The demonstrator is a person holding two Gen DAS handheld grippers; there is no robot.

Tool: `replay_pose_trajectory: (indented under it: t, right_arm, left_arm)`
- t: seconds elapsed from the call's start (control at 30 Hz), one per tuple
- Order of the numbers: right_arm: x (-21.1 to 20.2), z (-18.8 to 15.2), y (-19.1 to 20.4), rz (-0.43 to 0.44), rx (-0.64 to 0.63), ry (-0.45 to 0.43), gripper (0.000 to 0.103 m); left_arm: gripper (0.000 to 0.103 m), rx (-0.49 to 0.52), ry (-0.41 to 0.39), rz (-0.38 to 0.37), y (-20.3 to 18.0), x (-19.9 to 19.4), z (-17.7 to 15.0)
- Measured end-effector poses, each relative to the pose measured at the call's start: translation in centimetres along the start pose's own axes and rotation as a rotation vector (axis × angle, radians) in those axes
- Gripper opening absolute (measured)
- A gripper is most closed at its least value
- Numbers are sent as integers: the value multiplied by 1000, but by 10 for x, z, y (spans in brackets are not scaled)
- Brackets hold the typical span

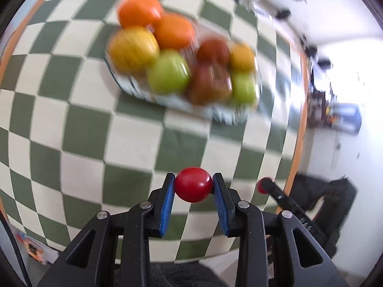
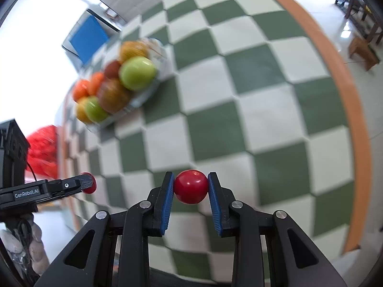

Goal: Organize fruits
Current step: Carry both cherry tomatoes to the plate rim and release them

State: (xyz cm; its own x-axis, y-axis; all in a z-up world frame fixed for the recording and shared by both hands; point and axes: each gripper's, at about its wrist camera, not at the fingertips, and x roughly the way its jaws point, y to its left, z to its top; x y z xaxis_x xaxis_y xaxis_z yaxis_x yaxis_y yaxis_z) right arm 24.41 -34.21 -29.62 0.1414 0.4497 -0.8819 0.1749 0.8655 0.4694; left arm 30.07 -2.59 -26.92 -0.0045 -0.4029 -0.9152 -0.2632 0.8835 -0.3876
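In the left wrist view, the left gripper [image 1: 193, 184] is closed on a small red fruit [image 1: 193, 184], which sits at the lower centre of the frame between the blue pads [image 1: 167, 203]. Only the tips of the pads touch it, so I think the round, smooth fruit could slip out if the hand swings fast. The tray [image 1: 172, 101] full of larger fruits is in the upper centre, on the checkered cloth [image 1: 79, 119], and it is blurred. At the lower right, the right gripper [image 1: 263, 185] appears with its own red fruit.

In the right wrist view, the right gripper [image 2: 190, 186] is also closed on a small red fruit [image 2: 190, 186] at the lower centre, again near the pad tips. The tray [image 2: 143, 98] lies at the upper left and looks already crowded. A fruit placed on top of this pile could roll off onto the cloth. The left gripper [image 2: 87, 183] comes in at the lower left; the two grippers may collide if both go to the tray together. A red mesh bag [image 2: 44, 150] is at the left edge.
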Motion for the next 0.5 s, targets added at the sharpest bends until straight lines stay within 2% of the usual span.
replay_pose_trajectory:
  t: [0.13, 0.2, 0.33, 0.5]
  right_arm:
    - [23, 36, 30, 82, 20, -21, 31]
    - [37, 53, 44, 90, 14, -29, 31]
    - [64, 80, 71, 28, -51, -29, 31]
    - [85, 95, 90, -39, -112, -6, 31]
  left_arm:
    - [29, -96, -56, -35, 24, -12, 34]
    - [29, -135, -62, -43, 31, -7, 51]
    - [29, -200, -53, -49, 50, 11, 77]
    - [29, -209, -24, -33, 60, 24, 94]
